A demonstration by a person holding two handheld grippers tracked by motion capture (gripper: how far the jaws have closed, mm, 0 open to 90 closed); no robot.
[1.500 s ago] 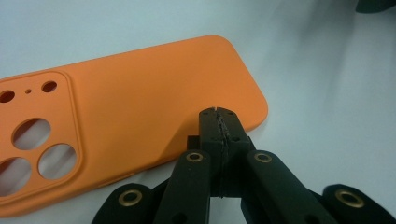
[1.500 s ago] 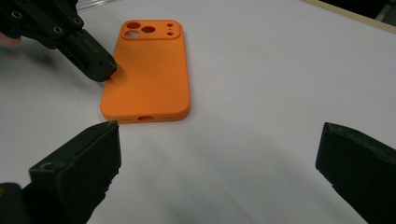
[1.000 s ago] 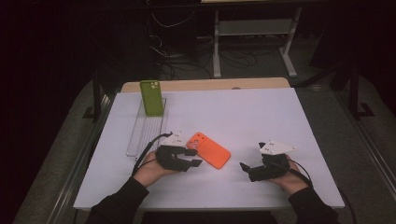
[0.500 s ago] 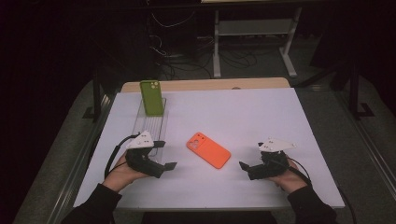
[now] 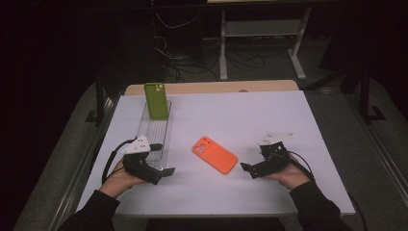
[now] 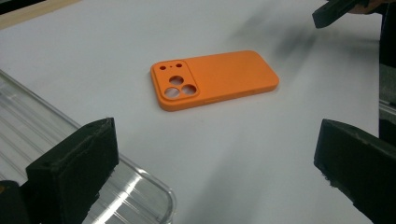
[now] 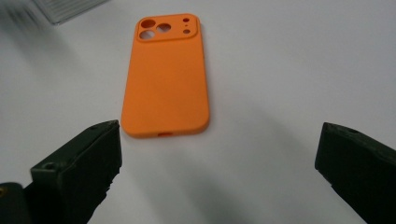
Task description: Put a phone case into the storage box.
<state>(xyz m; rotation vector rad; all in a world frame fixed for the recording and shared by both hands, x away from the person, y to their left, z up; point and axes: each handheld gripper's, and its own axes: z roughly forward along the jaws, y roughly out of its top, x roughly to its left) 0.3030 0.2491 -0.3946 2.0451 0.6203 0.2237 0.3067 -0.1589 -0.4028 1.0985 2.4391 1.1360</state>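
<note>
We've pulled the left gripper (image 5: 161, 169) back to the left since a second ago: it was right at the flat orange silicone phone case (image 5: 214, 154), now it sits well apart from it, at the near end of the clear ribbed plastic tray (image 5: 153, 129). Its jaws have just been opening and now stand wide, nothing between them. The case hasn't moved; it's released.

The orange case lies flat, back side up, mid-table on the white tabletop (image 5: 240, 115), between our two grippers, camera cut-outs toward the far left, long axis running diagonally toward the near right. In the left gripper view, the case (image 6: 214, 79) is ahead of the jaws, with bare white surface between.

The right gripper (image 5: 246, 169) has barely shifted: near right of the case, jaws pointing left at it, close but not touching. In the right gripper view its jaws are spread wide and empty, the case (image 7: 166, 77) lying lengthwise ahead, its near short edge just past the left jaw tip.

The green phone case (image 5: 157, 100) stands upright at the far end of the tray, same as before.

Room: open tabletop on all sides of the orange case, widest to the far right. The tray bounds the left side; its near rounded corner (image 6: 159, 198) sits right beside our left jaw. The near table edge is just behind both hands.
</note>
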